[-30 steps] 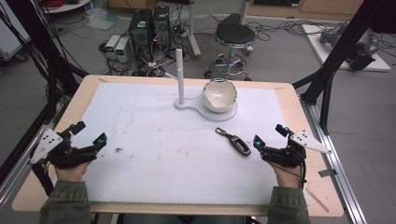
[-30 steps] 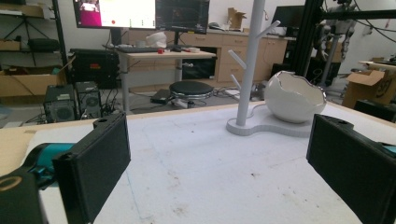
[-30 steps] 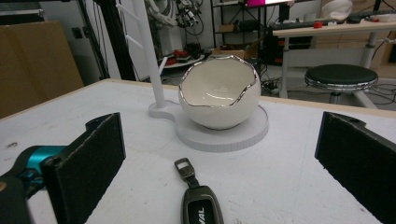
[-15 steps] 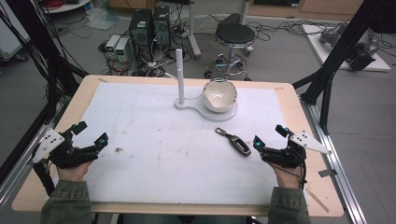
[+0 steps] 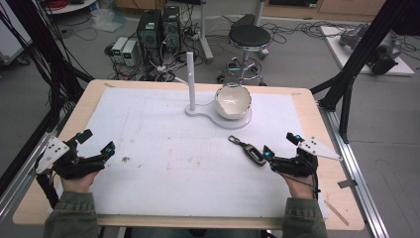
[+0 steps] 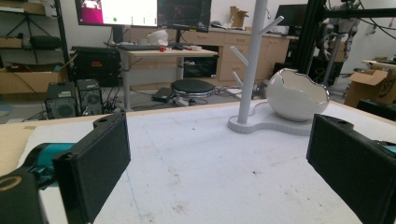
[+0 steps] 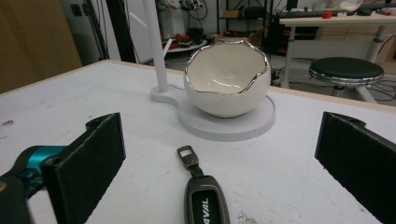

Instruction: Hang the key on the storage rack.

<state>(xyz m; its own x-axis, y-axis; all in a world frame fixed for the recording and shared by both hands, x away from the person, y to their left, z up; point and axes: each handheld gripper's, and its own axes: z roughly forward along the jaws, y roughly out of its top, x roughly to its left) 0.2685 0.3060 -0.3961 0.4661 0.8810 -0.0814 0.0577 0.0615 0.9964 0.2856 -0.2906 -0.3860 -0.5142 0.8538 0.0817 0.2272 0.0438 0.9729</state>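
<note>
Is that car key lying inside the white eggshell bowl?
No, the car key lies flat on the table mat in front of the empty bowl, apart from it.

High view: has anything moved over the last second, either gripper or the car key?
Almost nothing. The left gripper may have crept very slightly toward the table's middle; it holds nothing, jaws open. The right gripper rests open just behind the car key, which lies flat where it was. The egg-shaped bowl sits on the white stand as before. Nothing was grasped or released.
</note>
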